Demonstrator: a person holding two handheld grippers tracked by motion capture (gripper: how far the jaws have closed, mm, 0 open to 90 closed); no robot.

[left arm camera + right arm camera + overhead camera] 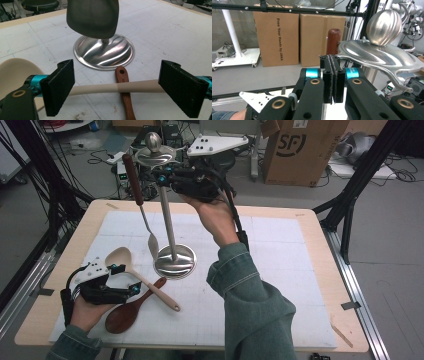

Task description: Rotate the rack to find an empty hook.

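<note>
The cream spoon [142, 276] lies flat on the white mat of the bench [280, 270], near the front left. Its long axis runs diagonally in the high view, bowl toward the far left and handle end toward the near right. In the left gripper view its handle [112, 88] passes crosswise between the two jaws of the left hand-held gripper [116, 90], which stand wide apart and released, not pressing on it. The cream handle crosses over a dark wooden spoon [131, 308], whose bowl lies nearer the front edge. Just beyond stands a steel utensil stand [171, 251], its round base on the mat and its pole upright. A brown-handled utensil [139, 202] hangs from its top plate. The right hand-held gripper [167, 177] is raised beside that plate, jaws clenched together on nothing.
</note>
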